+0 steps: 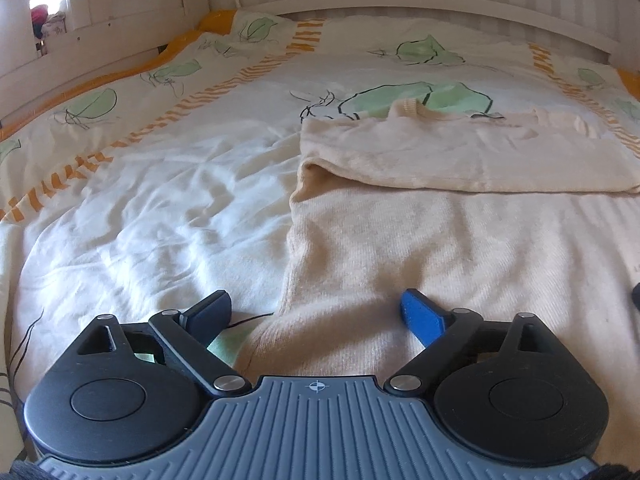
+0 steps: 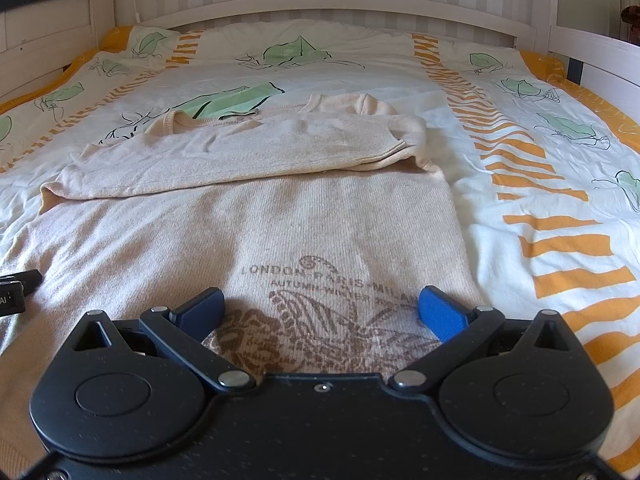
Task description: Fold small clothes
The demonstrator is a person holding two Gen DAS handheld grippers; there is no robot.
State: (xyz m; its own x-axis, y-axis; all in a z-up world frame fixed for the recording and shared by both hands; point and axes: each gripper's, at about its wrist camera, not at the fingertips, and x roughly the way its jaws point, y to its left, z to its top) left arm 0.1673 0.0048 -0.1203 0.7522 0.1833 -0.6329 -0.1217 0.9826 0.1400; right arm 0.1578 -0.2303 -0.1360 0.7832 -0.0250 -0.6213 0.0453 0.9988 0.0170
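Observation:
A beige knit sweater (image 2: pixel 280 216) lies flat on the bed, its sleeves folded across the chest in a band (image 2: pixel 240 152). A brown print with "LONDON PARIS MILAN" (image 2: pixel 320 308) shows near its hem. It also shows in the left wrist view (image 1: pixel 440 240), with the folded sleeve band (image 1: pixel 460 156) at the far end. My left gripper (image 1: pixel 318 312) is open over the sweater's left hem corner. My right gripper (image 2: pixel 320 312) is open over the right hem, just above the print. Neither holds cloth.
The bed cover (image 2: pixel 520 152) is white with green leaves and orange stripes. A white bed rail (image 2: pixel 320 4) runs along the far side. The left gripper's tip (image 2: pixel 16 288) shows at the left edge of the right wrist view.

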